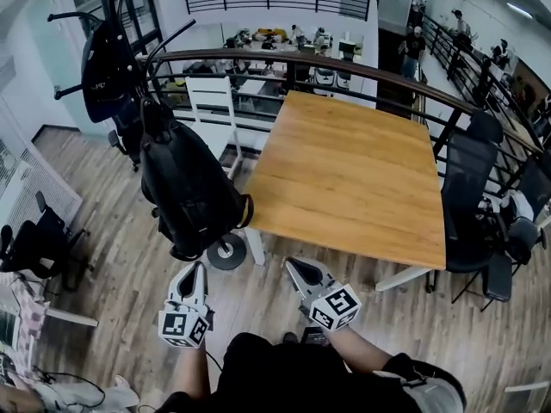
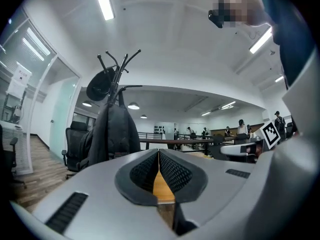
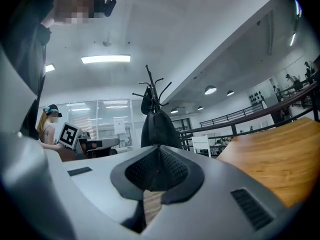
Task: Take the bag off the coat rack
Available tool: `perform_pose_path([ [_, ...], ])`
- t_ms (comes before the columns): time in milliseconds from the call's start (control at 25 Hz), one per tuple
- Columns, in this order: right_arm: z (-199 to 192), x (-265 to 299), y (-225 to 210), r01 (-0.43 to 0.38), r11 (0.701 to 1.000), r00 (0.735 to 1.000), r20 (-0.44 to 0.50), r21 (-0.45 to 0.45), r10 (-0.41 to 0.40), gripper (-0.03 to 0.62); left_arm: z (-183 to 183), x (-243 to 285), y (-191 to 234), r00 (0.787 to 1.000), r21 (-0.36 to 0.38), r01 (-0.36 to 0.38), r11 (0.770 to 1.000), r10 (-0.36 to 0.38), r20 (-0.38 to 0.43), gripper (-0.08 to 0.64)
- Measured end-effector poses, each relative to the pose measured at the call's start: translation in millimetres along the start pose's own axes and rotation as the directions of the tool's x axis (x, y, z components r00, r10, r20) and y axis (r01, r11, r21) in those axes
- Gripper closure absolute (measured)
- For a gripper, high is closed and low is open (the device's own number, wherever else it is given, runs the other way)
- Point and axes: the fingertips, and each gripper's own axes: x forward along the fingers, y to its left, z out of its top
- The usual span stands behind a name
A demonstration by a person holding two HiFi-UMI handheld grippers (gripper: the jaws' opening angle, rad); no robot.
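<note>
Both of your grippers are closed and empty. Your left gripper is held low in front of you over the wood floor. Its ribbed pads are pressed together at the tips with nothing between them, and only a thin wedge of gap shows lower down, with the table's wood visible through it. Your right gripper sits just beside it on the right; in the head view its tip lies just short of the table's near edge. Its pads likewise meet with nothing clamped. Neither gripper touches anything. The black backpack hangs on the coat rack, ahead and slightly left of your left gripper. Its bottom is close above the rack's round base, just beside the near left corner of the wooden table. A second, smaller black bag hangs higher on the rack's hooks. In both gripper views the backpack hangs upright beyond the closed tips, apart from them. A white chair stands behind the rack by the curved railing, and a black office chair is at the table's right side.
</note>
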Motion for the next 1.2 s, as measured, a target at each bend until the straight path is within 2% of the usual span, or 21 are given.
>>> perform_pose_path([
  [160,14,39,-15,-0.038,0.999,0.999,0.018,-0.025,0.039,0.555,12,15,27,0.999,0.044,-0.041,0.998,0.042,-0.017,0.543],
  [280,29,77,-22,-0.068,0.995,0.997,0.027,-0.066,0.07,0.555,25,32,52,0.998,0.076,-0.058,0.995,0.058,0.001,0.541],
  [480,61,130,-27,-0.088,0.99,0.995,0.047,-0.108,0.093,0.555,49,51,90,0.998,0.088,-0.063,0.994,0.06,0.032,0.541],
  [640,70,175,-28,-0.118,0.983,0.99,0.063,-0.138,0.127,0.555,60,63,124,0.995,0.097,-0.089,0.991,0.083,0.055,0.537],
  [760,81,198,-28,-0.139,0.978,0.986,0.066,-0.154,0.15,0.555,68,68,138,0.995,0.1,-0.091,0.991,0.086,0.056,0.469],
  [880,99,217,-33,-0.151,0.974,0.983,0.075,-0.169,0.165,0.552,78,79,144,0.997,0.088,-0.063,0.994,0.059,0.042,0.427],
  [960,111,228,-36,-0.157,0.974,0.981,0.085,-0.162,0.173,0.551,86,82,146,0.998,0.113,-0.053,0.992,0.05,0.025,0.385],
  [1080,126,242,-40,-0.167,0.976,0.978,0.098,-0.139,0.182,0.455,102,84,146,0.999,0.139,-0.053,0.989,0.051,0.018,0.348],
  [1200,137,257,-44,-0.186,0.971,0.974,0.104,-0.148,0.202,0.434,111,89,149,0.998,0.124,-0.06,0.991,0.058,0.019,0.326],
])
